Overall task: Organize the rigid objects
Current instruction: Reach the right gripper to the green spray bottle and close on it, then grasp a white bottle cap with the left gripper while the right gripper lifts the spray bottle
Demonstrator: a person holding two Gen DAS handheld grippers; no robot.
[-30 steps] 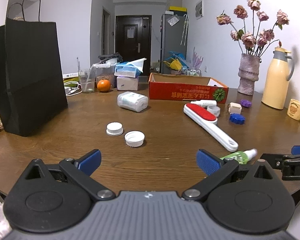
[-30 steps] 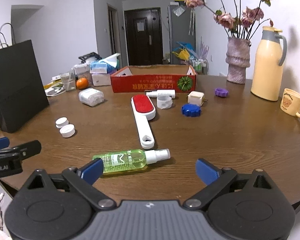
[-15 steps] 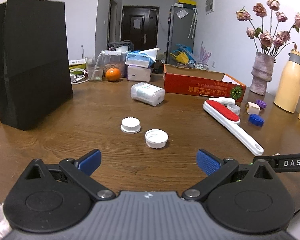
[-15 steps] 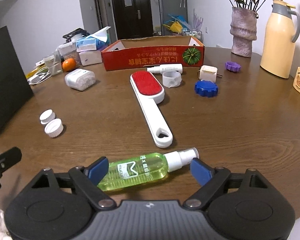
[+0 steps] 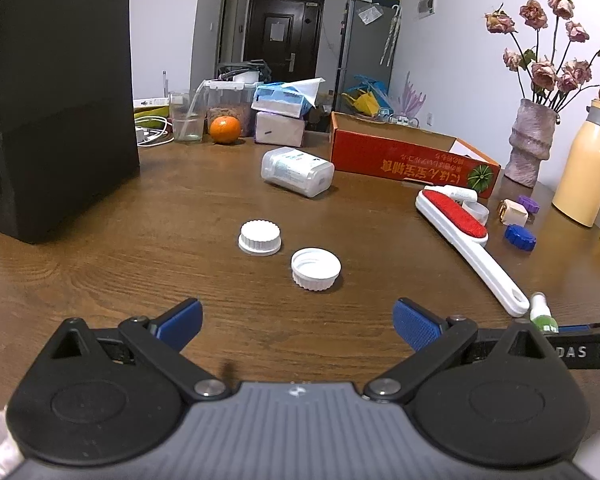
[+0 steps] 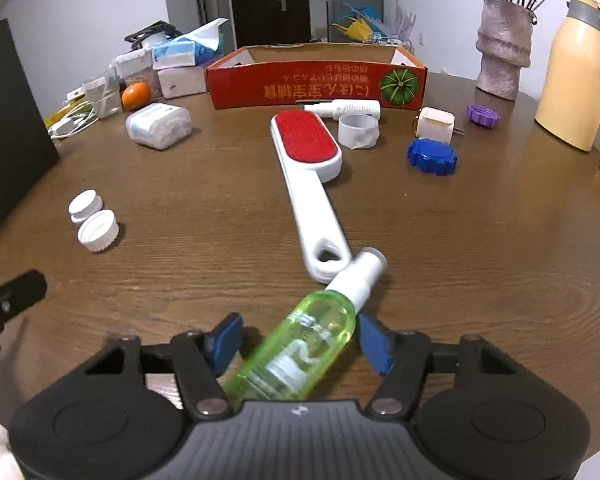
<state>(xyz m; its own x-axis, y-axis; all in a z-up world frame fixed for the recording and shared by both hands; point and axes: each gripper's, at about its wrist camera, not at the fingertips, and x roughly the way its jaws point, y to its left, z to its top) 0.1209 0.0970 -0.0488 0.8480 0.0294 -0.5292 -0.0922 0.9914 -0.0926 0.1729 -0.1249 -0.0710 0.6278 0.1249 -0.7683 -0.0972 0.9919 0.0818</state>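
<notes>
Right tool (image 6: 300,344): jaws part-open around the green spray bottle (image 6: 296,354), which lies slanted on the counter (image 6: 480,264), its nozzle touching the brush (image 6: 312,184) handle. Centre the pads on the bottle body, close squarely, then lift clear. Left tool (image 5: 296,324): wide, holding nothing.

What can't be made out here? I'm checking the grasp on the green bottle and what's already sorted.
- Right gripper contact with green spray bottle: bottle sits between the pads, squeeze unclear.
- Bottle base: right wrist view, hidden by the gripper body.
- Red box contents: both views, front wall blocks them.
- Bottle in left wrist view: only its nozzle shows.
</notes>
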